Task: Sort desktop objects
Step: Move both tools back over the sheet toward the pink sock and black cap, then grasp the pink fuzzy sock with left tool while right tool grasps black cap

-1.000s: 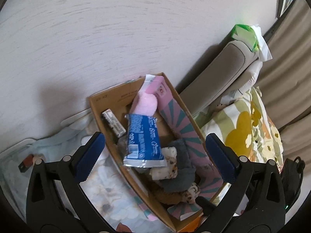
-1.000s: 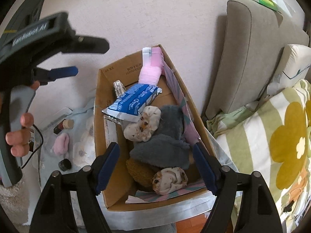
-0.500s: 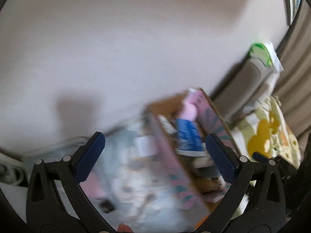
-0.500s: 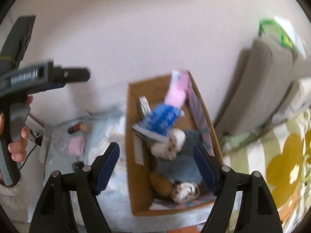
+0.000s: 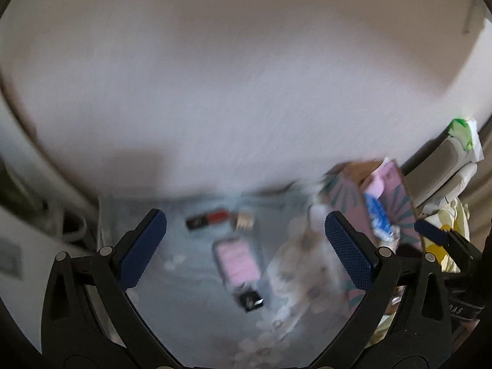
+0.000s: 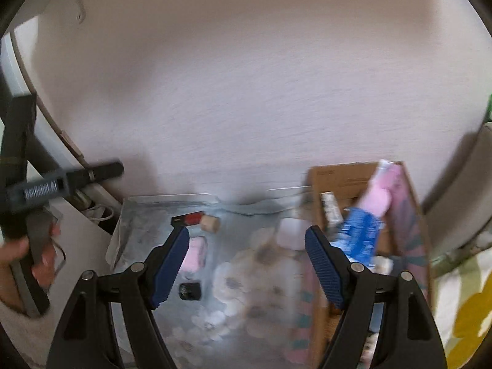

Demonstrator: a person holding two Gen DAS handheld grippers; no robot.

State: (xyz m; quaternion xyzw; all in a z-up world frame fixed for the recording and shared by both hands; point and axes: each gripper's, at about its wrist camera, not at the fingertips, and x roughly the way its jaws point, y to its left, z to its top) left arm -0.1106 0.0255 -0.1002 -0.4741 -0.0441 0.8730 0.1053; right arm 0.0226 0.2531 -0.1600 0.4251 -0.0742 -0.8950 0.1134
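Observation:
Both views are blurred by motion. My left gripper [image 5: 246, 252] is open and empty above a pale blue flowered cloth [image 5: 190, 292]. On the cloth lie a pink pad [image 5: 236, 261], a small black cap [image 5: 250, 298], a red-and-black tube [image 5: 207, 219] and a tan cork-like piece [image 5: 245, 220]. My right gripper [image 6: 246, 264] is open and empty too, over the same cloth [image 6: 147, 227], with the pink pad [image 6: 196, 253] beside its left finger. A cardboard box [image 6: 338, 181] at the right holds a blue packet [image 6: 361, 233] and a pink item [image 6: 379, 198].
A pale wall fills the upper half of both views. A grey sofa back [image 5: 442, 166] with a green-and-white packet [image 5: 461, 132] stands right of the box. A person's hand [image 6: 18, 246] holds the left gripper's handle at the left edge. Cables lie at the far left [image 5: 67, 224].
Both grippers have swung left, away from above the box and over the cloth. The box has slid to the right of each view. Both jaws have stayed equally wide.

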